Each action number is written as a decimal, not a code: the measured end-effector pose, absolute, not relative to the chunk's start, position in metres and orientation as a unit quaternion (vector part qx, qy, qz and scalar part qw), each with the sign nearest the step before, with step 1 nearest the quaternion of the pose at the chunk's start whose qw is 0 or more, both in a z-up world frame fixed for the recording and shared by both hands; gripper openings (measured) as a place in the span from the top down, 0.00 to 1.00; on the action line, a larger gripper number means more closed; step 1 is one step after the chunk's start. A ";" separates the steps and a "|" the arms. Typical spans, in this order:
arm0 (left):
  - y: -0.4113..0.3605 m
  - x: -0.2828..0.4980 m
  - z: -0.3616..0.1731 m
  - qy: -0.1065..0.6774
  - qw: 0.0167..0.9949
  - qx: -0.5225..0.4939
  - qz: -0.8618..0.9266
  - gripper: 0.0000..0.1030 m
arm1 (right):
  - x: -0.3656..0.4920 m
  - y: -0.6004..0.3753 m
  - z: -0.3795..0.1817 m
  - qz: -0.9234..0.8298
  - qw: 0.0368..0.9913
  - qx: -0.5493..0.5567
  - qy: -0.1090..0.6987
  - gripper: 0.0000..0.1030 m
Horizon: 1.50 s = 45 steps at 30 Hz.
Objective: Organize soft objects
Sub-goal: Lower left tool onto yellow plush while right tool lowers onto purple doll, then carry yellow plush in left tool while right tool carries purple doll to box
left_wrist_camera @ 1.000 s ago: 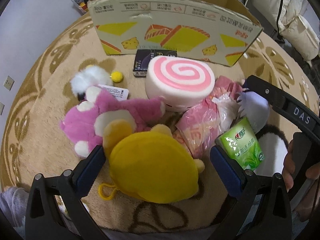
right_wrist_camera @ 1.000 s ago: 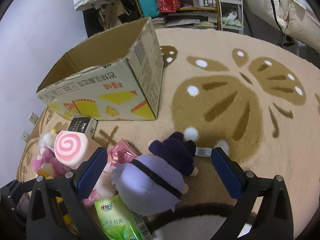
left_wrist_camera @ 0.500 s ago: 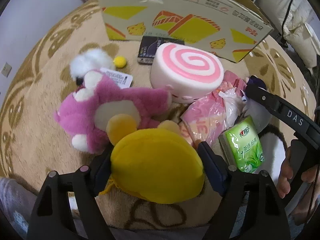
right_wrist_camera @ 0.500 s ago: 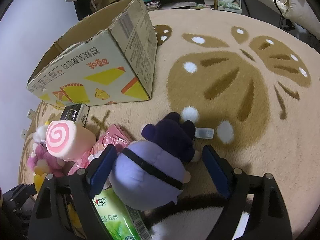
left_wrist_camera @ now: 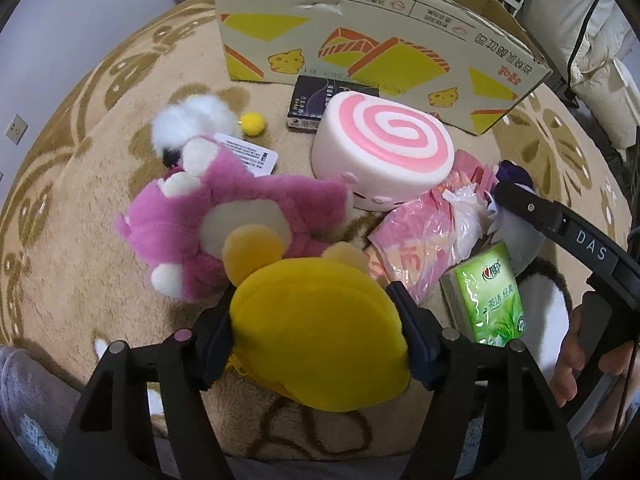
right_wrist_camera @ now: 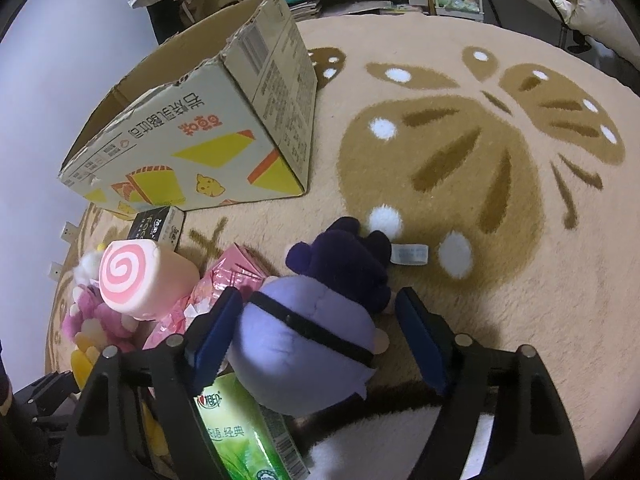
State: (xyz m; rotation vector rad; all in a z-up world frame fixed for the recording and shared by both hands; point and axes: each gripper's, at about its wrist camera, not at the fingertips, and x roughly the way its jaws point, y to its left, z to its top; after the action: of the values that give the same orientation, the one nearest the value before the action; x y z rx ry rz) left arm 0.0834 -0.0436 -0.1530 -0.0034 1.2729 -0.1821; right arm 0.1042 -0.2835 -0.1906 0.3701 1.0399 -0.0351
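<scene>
On the rug [left_wrist_camera: 60,240], the cardboard box [left_wrist_camera: 360,40] stands far. Before it lies a small carton [left_wrist_camera: 316,104], then the roll cushion [left_wrist_camera: 384,156]. Left of the cushion lies a bear plush [left_wrist_camera: 240,216]; right, a wrapped packet [left_wrist_camera: 424,240] and tissue pack [left_wrist_camera: 492,292]. Nearest lies the round plush [left_wrist_camera: 320,340].

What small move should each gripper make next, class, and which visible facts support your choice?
Probably lift the yellow plush toward the cardboard box: the left gripper has its pads pressed against both sides of it. The right gripper straddles the purple plush with a gap at its right pad, so it should likely finish closing first.
</scene>
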 end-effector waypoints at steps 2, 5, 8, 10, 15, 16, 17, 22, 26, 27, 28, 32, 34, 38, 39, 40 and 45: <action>-0.042 0.082 -0.151 0.589 0.804 0.001 -0.085 0.32 | 0.104 -0.282 -0.189 -0.012 0.852 0.175 0.493 0.29; -0.047 0.082 -0.147 0.579 0.811 0.012 -0.082 0.32 | 0.103 -0.278 -0.186 -0.009 0.855 0.168 0.491 0.36; -0.048 0.082 -0.143 0.572 0.816 0.017 -0.077 0.32 | 0.101 -0.278 -0.183 -0.006 0.859 0.167 0.485 0.39; -0.048 0.082 -0.142 0.569 0.818 0.022 -0.074 0.32 | 0.101 -0.277 -0.181 -0.006 0.861 0.163 0.482 0.42; -0.049 0.081 -0.141 0.565 0.821 0.028 -0.072 0.32 | 0.099 -0.275 -0.177 -0.004 0.863 0.162 0.478 0.43; -0.048 0.080 -0.140 0.563 0.823 0.031 -0.070 0.32 | 0.097 -0.275 -0.176 -0.004 0.864 0.163 0.476 0.43; -0.049 0.079 -0.139 0.560 0.825 0.034 -0.070 0.32 | 0.096 -0.275 -0.175 -0.005 0.865 0.162 0.474 0.44; -0.048 0.075 -0.128 0.540 0.838 0.043 -0.067 0.32 | 0.091 -0.276 -0.166 -0.004 0.874 0.163 0.458 0.44; -0.047 0.077 -0.123 0.530 0.843 0.057 -0.065 0.32 | 0.087 -0.277 -0.158 0.002 0.882 0.160 0.443 0.44; -0.046 0.077 -0.121 0.524 0.847 0.065 -0.056 0.32 | 0.087 -0.276 -0.156 0.007 0.885 0.160 0.438 0.44; -0.046 0.077 -0.120 0.520 0.850 0.069 -0.051 0.32 | 0.086 -0.275 -0.153 0.010 0.887 0.160 0.433 0.44; -0.039 0.079 -0.105 0.498 0.864 0.061 -0.045 0.32 | 0.079 -0.269 -0.142 0.026 0.896 0.157 0.414 0.43; -0.036 0.080 -0.099 0.488 0.870 0.061 -0.041 0.32 | 0.076 -0.266 -0.137 0.034 0.899 0.158 0.408 0.43; -0.032 0.082 -0.084 0.466 0.882 0.061 -0.037 0.32 | 0.073 -0.258 -0.126 0.048 0.907 0.150 0.391 0.43; -0.032 0.082 -0.079 0.457 0.887 0.063 -0.036 0.32 | 0.072 -0.256 -0.122 0.052 0.910 0.146 0.385 0.43; -0.032 0.082 -0.076 0.450 0.890 0.066 -0.034 0.32 | 0.070 -0.255 -0.118 0.055 0.913 0.144 0.379 0.43; -0.030 0.087 -0.060 0.421 0.904 0.071 -0.025 0.32 | 0.063 -0.247 -0.101 0.063 0.925 0.129 0.351 0.43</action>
State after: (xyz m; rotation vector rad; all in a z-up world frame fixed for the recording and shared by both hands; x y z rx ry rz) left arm 0.0871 -0.0301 -0.0602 0.1467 0.8695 -0.0520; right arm 0.0626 -0.2472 -0.1005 0.2641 0.7205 0.1286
